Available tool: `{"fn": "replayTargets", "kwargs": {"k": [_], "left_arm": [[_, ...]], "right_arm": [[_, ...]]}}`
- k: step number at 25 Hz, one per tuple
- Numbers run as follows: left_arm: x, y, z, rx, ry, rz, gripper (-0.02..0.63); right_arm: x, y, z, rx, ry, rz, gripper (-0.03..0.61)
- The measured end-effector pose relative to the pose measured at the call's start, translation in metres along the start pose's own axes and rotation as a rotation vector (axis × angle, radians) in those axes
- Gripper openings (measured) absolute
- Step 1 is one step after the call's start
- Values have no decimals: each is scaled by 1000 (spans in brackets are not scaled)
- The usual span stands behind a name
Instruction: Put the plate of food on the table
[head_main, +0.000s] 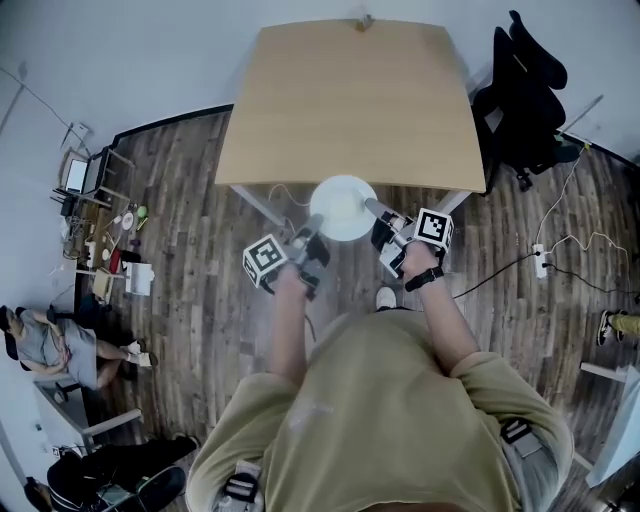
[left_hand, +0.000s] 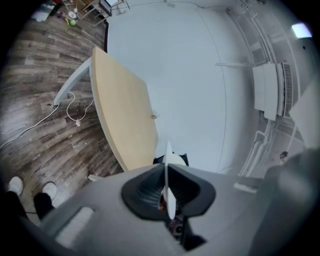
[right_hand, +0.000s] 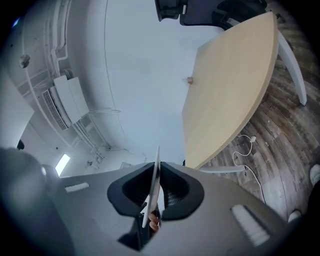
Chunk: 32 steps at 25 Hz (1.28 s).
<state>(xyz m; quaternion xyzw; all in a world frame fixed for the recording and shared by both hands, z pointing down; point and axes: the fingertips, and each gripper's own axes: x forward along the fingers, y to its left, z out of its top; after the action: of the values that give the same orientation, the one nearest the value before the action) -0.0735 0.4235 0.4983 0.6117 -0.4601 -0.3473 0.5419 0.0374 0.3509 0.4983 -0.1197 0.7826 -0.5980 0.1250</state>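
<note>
While both arms reach forward, the left gripper (head_main: 306, 236) is clamped on the near-left rim of the white plate (head_main: 343, 207). The right gripper (head_main: 380, 213) is pinching the right rim, so the plate's carried between the two. It's up over the wood floor (head_main: 200, 300), right at the near edge of the desk (head_main: 350, 100), not set down yet. Black chair (head_main: 525, 90) sits past the desk's right side.

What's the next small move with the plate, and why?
Probably carry the plate forward over the table, keeping it level. The left claw and right claw are shut on its rim, but it hangs at the table's near edge, mostly above the floor.
</note>
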Motion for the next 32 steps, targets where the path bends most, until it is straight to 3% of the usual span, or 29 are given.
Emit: {"fn": "replayTargets", "kwargs": {"k": [5,7,16,22,27,32], "left_arm": [[155,-27,-10,5,24,51,15],[192,-29,-19,7,30,63,15],[207,-28,-27,-13,41,47,15],[214,-14,-28,-30,93,57,15],[282,15,9,-86,150,87,15],[291,13,10,-86,193,53,15]], "right_arm": [[-15,-28,151,20,14,-12,35],[-25,-40,187,18,14,-12,35],[-33,-43,199,6,-6,-21,37],[-38,-57,196,21,-40,-59,37],[-2,-96,252,62,-68,-121,38],[-5,-97,256,40,-119,-117,41]]}}
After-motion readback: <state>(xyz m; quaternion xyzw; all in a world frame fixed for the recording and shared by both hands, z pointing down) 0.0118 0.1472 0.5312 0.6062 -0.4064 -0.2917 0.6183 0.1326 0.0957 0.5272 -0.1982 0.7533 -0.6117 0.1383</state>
